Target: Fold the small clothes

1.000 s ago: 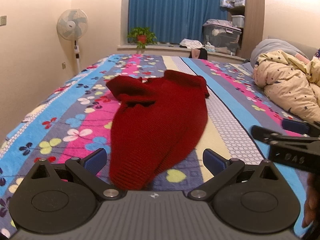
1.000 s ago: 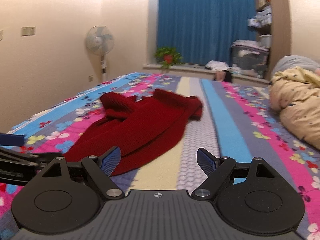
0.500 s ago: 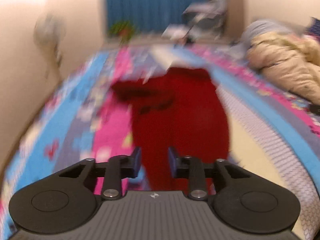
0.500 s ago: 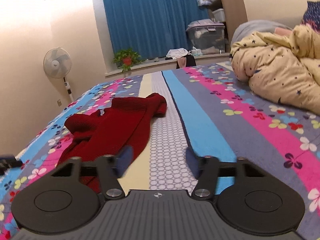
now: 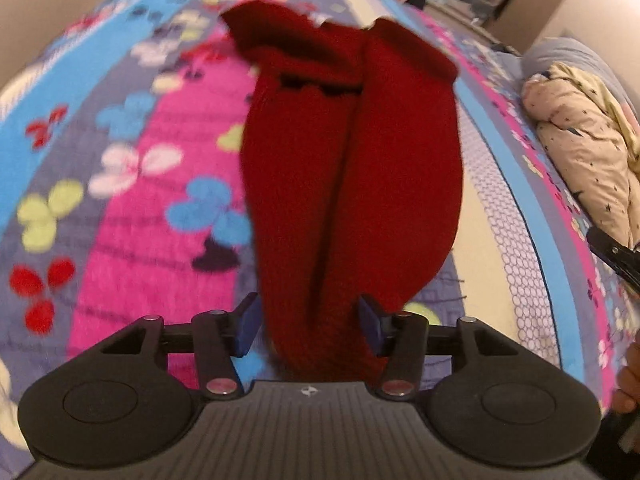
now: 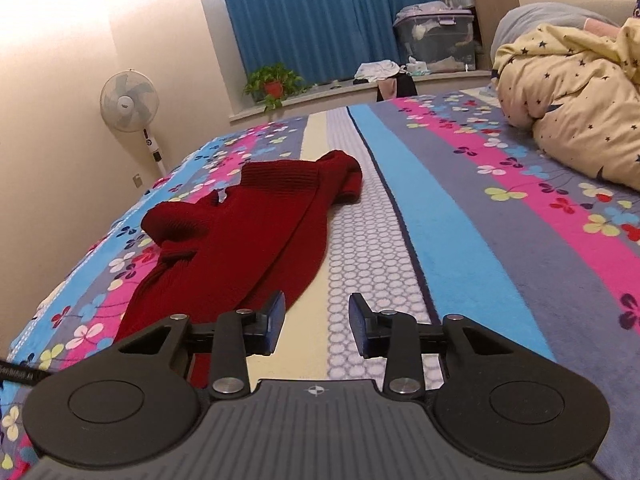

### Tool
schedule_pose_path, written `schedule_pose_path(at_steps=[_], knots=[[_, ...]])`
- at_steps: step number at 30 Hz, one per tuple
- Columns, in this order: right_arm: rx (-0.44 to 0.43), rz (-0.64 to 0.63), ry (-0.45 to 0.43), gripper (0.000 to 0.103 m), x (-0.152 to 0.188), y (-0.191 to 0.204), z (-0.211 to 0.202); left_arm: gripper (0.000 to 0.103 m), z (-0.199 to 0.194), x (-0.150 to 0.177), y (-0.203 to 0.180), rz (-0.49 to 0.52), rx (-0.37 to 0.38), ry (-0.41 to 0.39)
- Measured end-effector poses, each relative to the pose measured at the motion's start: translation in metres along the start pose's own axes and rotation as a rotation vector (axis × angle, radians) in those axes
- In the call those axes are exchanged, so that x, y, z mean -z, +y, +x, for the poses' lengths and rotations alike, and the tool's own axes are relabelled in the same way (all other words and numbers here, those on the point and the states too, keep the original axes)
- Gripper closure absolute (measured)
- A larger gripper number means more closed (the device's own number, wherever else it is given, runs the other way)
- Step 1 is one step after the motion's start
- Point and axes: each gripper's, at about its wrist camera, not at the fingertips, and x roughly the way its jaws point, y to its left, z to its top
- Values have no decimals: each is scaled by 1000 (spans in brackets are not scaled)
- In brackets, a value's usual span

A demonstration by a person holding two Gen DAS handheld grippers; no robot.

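A dark red knitted sweater (image 5: 352, 168) lies lengthwise on the striped flowered bedspread (image 5: 132, 208), its collar end far from me. My left gripper (image 5: 308, 326) points steeply down at the near hem. Its jaws are opening, the hem lies between the blue pads (image 5: 246, 326), and I see no squeeze on the knit. In the right wrist view the sweater (image 6: 248, 240) is to the left. My right gripper (image 6: 316, 330) hovers just right of its near edge, jaws closing, with only bedspread (image 6: 460, 220) between them.
A bundled yellow star-print quilt (image 6: 568, 92) lies on the bed's right side. A standing fan (image 6: 130, 102) is by the left wall. Beyond the bed's foot are a potted plant (image 6: 274, 86), a storage box (image 6: 436, 40) and blue curtains. A hand (image 5: 628, 376) shows at the right edge.
My left gripper has tipped down and come close over the sweater's near hem; its jaws narrowed, then widened. The right gripper's jaws have narrowed and it has shifted to the sweater's right side.
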Motion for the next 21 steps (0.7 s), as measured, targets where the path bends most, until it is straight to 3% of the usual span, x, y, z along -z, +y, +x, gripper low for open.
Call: schedule_pose_path(at_steps=[8, 13, 18, 21], knots=[[-28, 71, 31, 65, -27, -20, 85, 41, 11, 2, 15, -93, 52, 105], [-84, 83, 45, 44, -35, -26, 145, 34, 23, 4, 12, -92, 73, 169], [-98, 142, 71, 35, -40, -32, 207, 30, 30, 2, 8, -78, 84, 173], [-149, 189, 120, 32, -42, -33, 243, 30, 32, -1, 10, -99, 107, 169]])
